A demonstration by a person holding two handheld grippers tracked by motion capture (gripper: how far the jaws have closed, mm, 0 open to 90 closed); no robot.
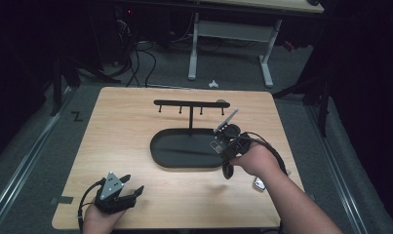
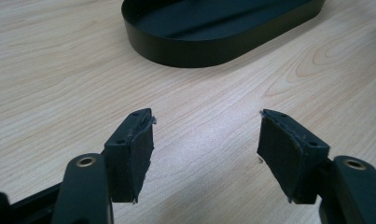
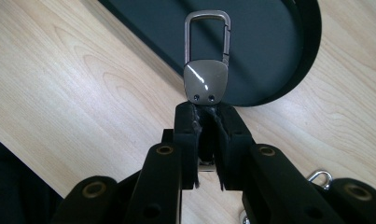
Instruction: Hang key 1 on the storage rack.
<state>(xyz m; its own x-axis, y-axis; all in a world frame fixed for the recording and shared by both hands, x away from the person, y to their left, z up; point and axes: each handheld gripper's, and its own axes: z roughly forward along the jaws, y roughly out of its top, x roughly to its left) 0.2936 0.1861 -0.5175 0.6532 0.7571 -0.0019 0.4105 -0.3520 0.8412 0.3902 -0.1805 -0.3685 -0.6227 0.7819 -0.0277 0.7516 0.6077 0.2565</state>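
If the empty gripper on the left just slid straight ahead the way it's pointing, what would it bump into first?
Most likely the black oval tray. The left gripper has open jaws over bare wood, and the tray's wall lies ahead, slightly left of centre.

We count one wooden table (image 1: 135, 195) in front of us and a second table (image 1: 262, 5) beyond its far edge. On ours stands one black oval tray (image 1: 160, 146), near the middle, with one post (image 1: 190, 119) and one crossbar (image 1: 184, 103) carrying four small hooks (image 1: 180, 110). We hold two grippers: the left gripper (image 1: 130, 184) near the front left corner, the right gripper (image 3: 207, 109) over the tray's right end. One metal keyring clip (image 3: 206, 60) sits there, and one more metal piece (image 1: 259, 183) lies near the right edge.
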